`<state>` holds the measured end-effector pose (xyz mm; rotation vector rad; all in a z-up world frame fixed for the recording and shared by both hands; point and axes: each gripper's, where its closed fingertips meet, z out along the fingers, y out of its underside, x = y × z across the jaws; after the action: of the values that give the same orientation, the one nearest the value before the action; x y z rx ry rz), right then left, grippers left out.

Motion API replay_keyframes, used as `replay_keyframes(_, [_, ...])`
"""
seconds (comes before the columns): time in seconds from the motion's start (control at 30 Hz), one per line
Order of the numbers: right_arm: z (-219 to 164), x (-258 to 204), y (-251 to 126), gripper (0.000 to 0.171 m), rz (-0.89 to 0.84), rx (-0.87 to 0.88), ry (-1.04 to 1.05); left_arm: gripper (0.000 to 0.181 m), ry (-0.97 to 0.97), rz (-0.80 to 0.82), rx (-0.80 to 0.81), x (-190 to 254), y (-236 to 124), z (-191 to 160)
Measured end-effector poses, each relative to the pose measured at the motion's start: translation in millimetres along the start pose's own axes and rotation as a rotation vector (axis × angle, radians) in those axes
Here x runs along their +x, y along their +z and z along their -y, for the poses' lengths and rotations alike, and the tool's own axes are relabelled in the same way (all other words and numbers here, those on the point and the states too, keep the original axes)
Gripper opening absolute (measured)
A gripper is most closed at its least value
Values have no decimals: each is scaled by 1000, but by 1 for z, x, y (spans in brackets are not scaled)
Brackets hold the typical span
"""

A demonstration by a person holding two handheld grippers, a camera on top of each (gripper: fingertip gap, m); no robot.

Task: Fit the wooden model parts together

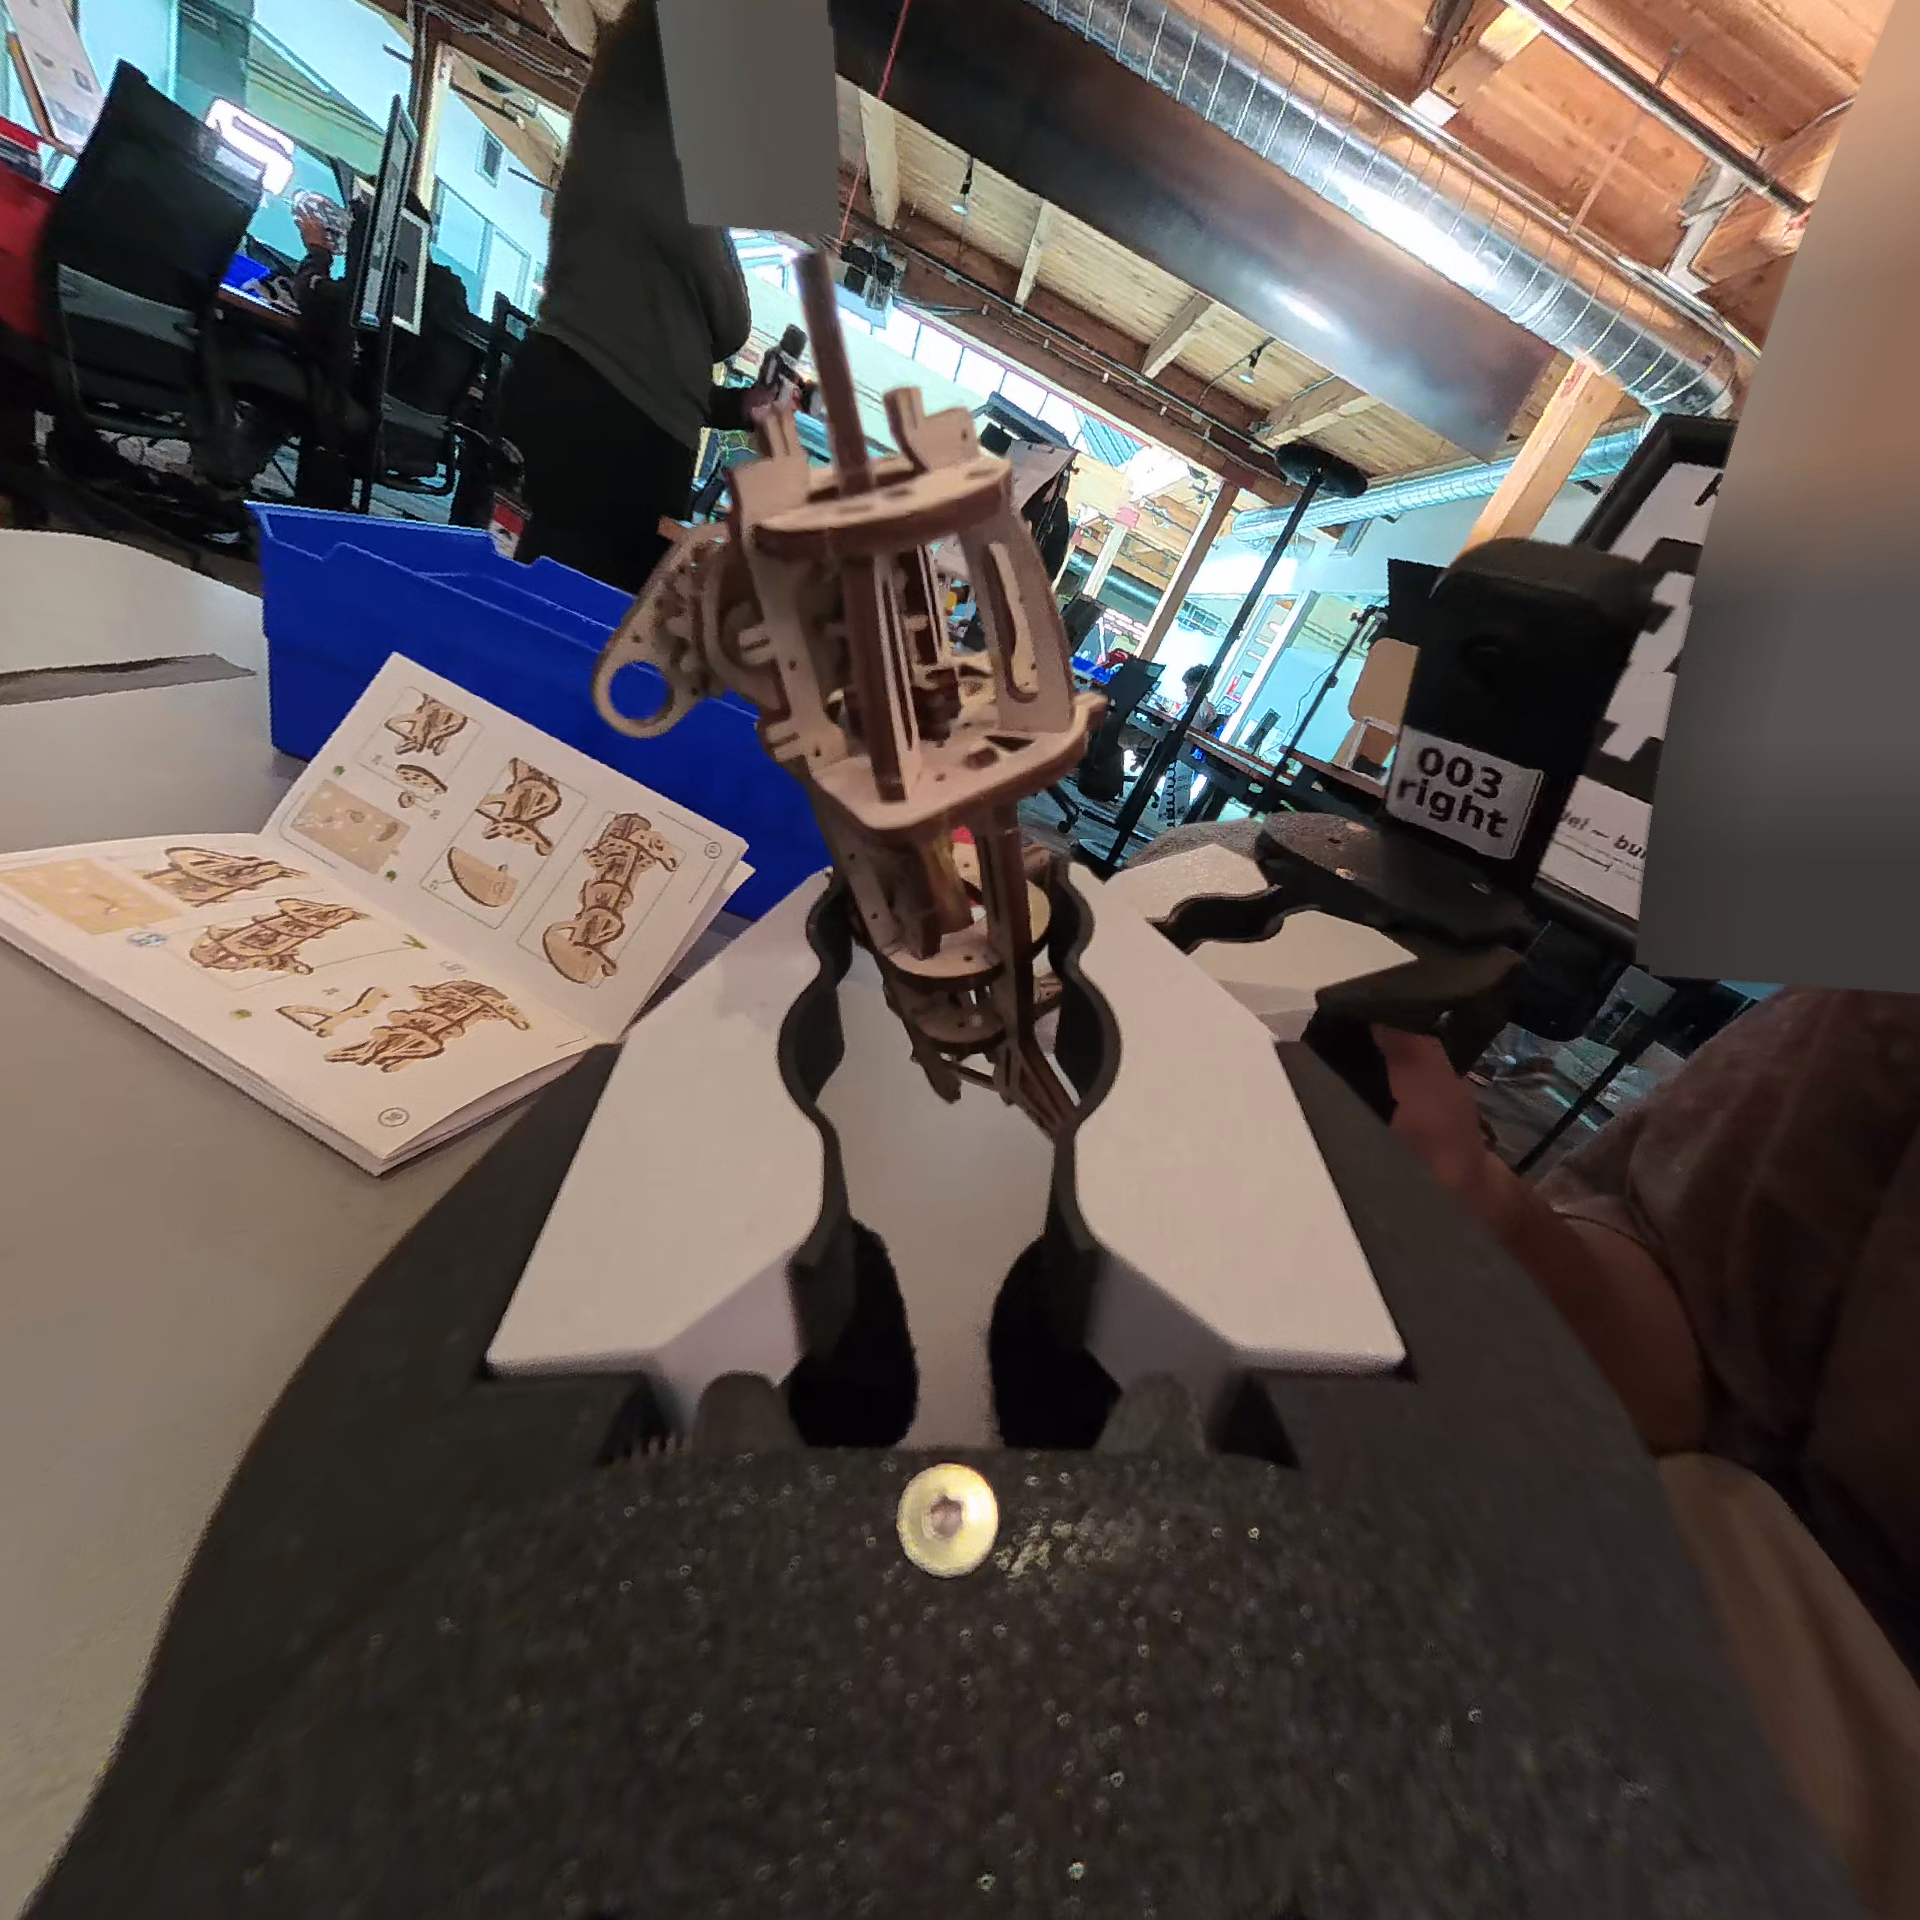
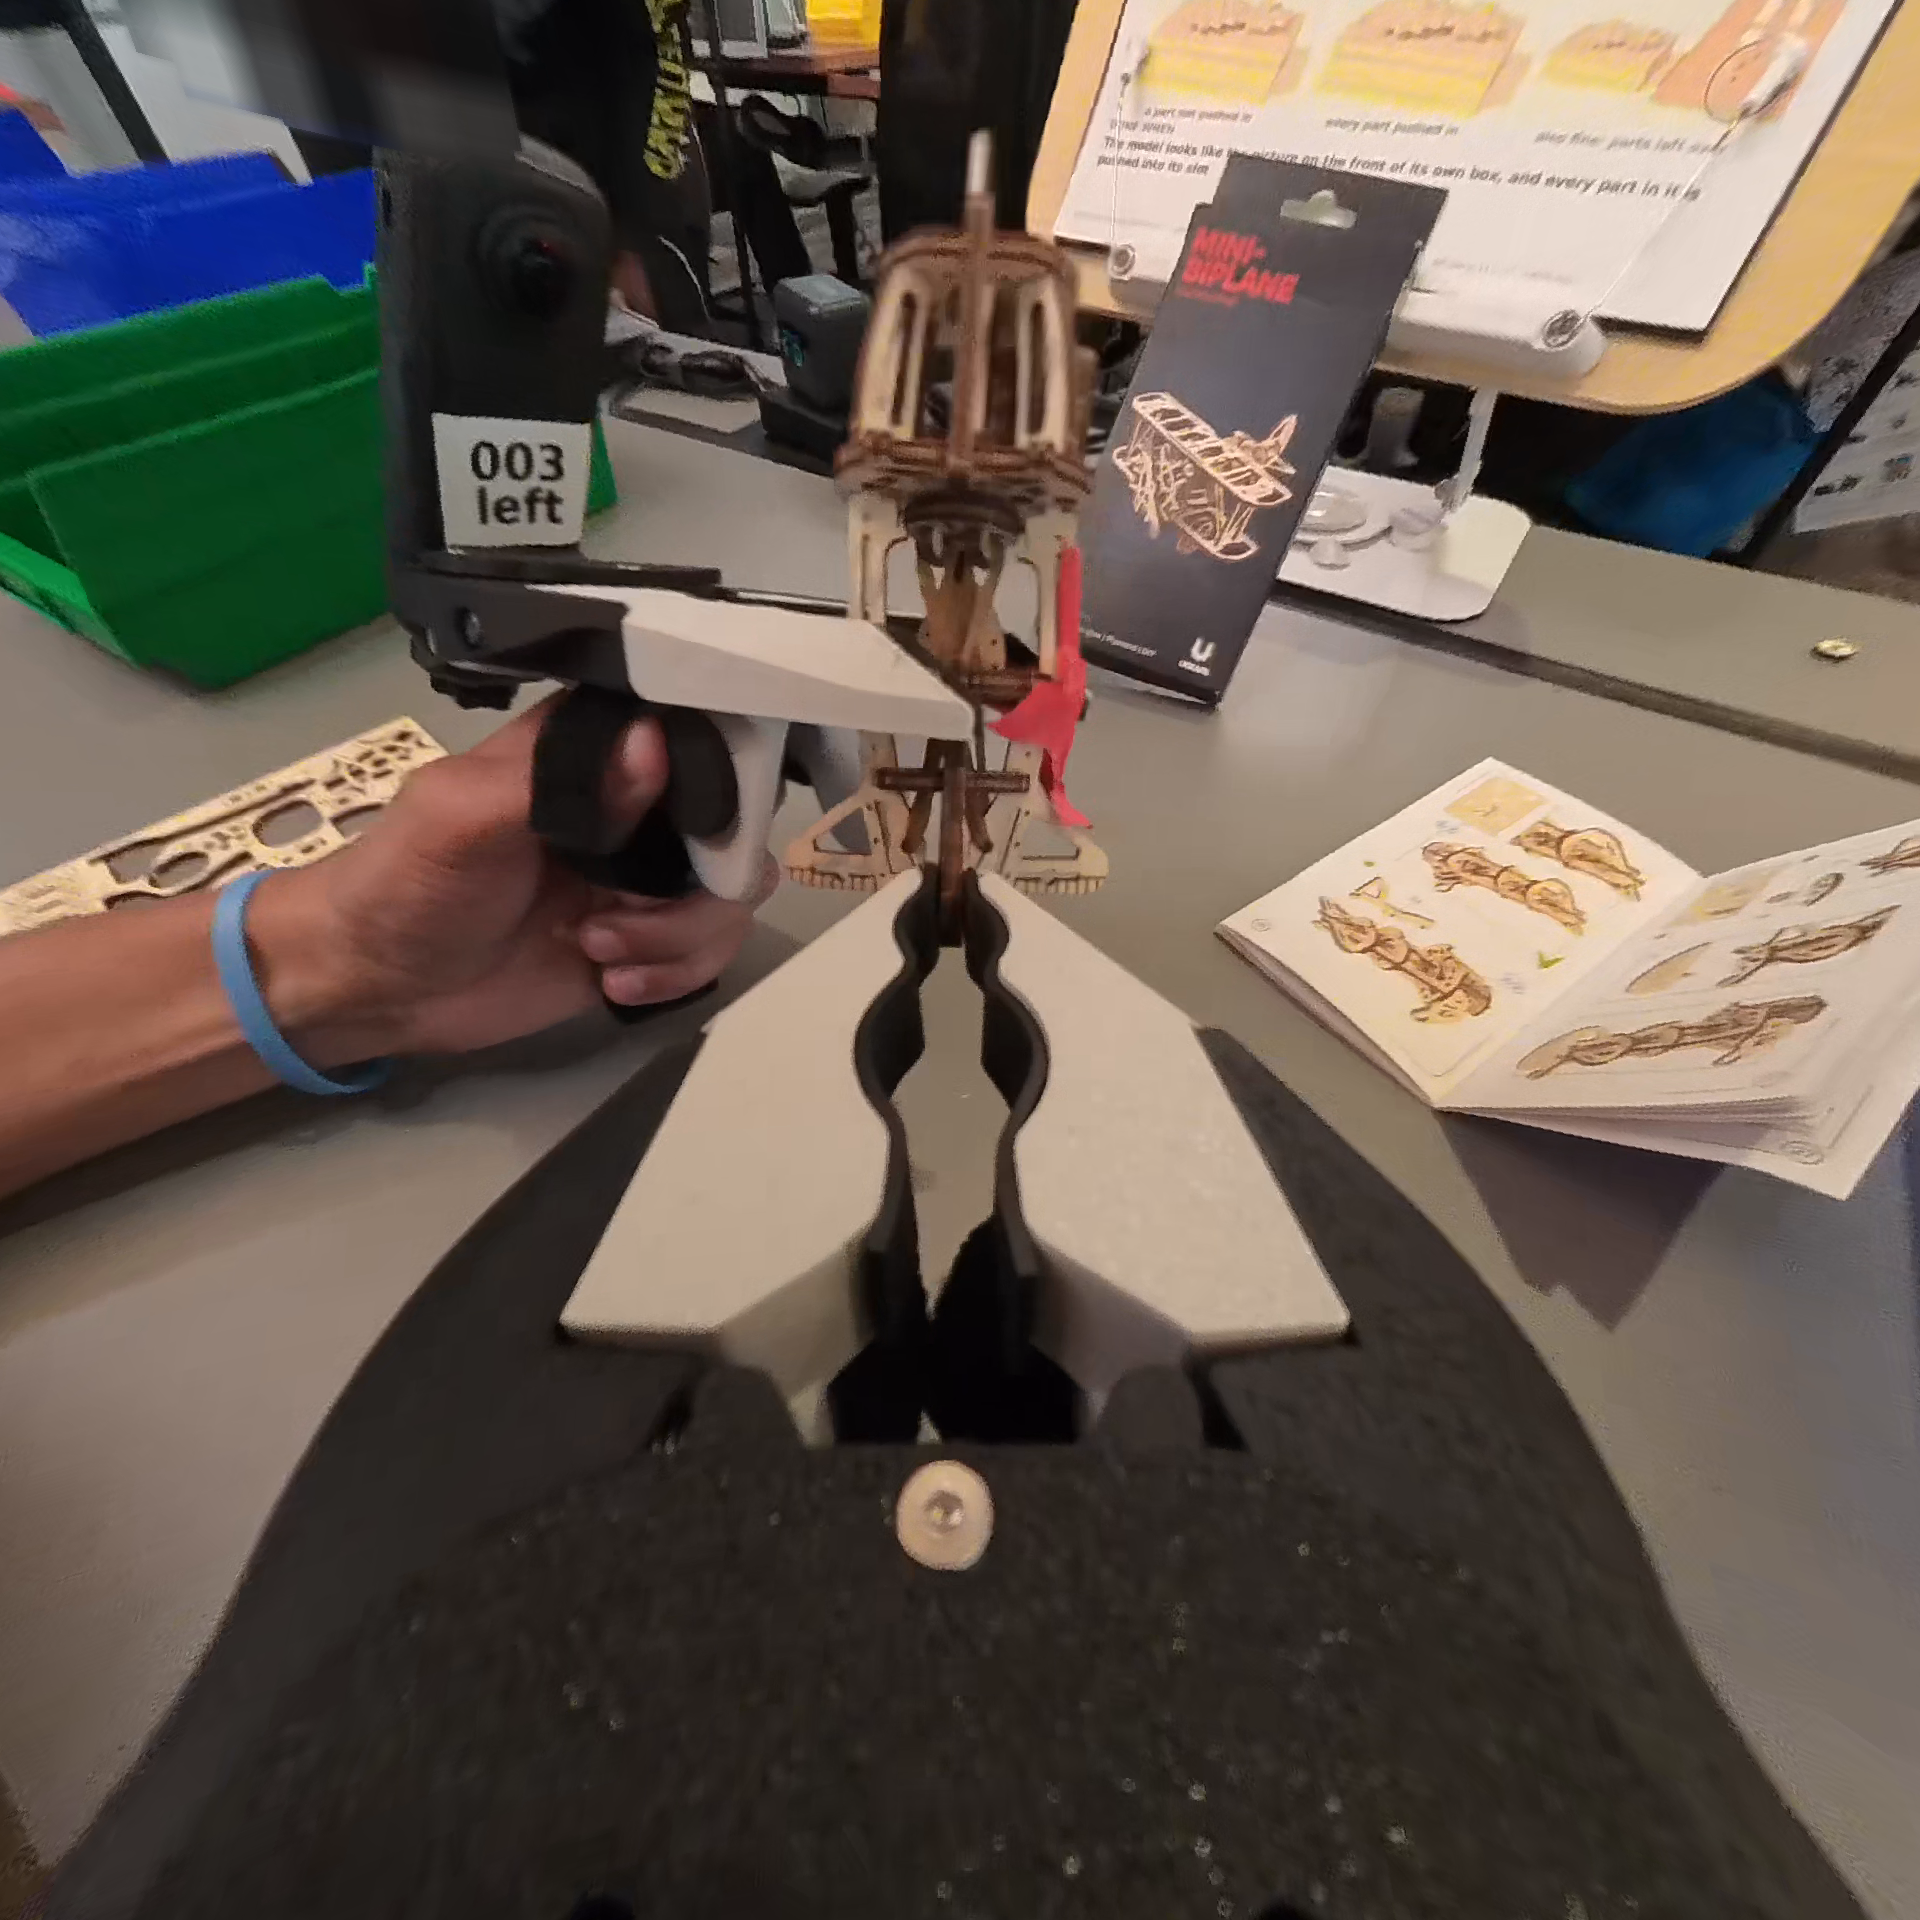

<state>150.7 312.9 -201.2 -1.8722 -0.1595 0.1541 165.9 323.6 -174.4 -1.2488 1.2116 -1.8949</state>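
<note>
While the left gripper [image 1: 951,997] pinches the lower body of the pale laser-cut wooden biplane model [image 1: 883,665], holding it tilted above the grey table [image 1: 156,1195], an open white instruction booklet [image 1: 343,914] lies left of the model before a blue plastic bin [image 1: 416,613]. In the right wrist view, the right gripper [image 2: 948,914] has its fingers closed on the model's bottom tail piece, the left gripper clamps the model from the left, and a black cardboard box [image 2: 1257,416] stands behind the model.

Print shows on white tag [image 1: 1460,816] on far camera mount [image 1: 1507,644], second tag [image 2: 516,480] in right wrist view, red-lettered black box [image 2: 1242,416], board sheet [image 2: 1403,135], booklet [image 2: 1621,966] page marks.
</note>
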Motion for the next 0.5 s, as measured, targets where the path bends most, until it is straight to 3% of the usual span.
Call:
replay_keyframes(0.03, [-1, 2, 0, 2, -7, -4, 0, 35, 7, 10, -7, -1, 1, -1])
replay_keyframes(0.2, [-7, 3, 5, 2, -72, -36, -50, 35, 42, 68, -25, -6, -1, -4])
replay_keyframes(0.4, [0, -7, 7, 3, 70, 4, 61, 35, 26, 24, 5, -1, -4, 2])
replay_keyframes(0.5, [7, -12, 0, 16, 173, 48, 126, 35, 17, 5, 8, 2, -5, 3])
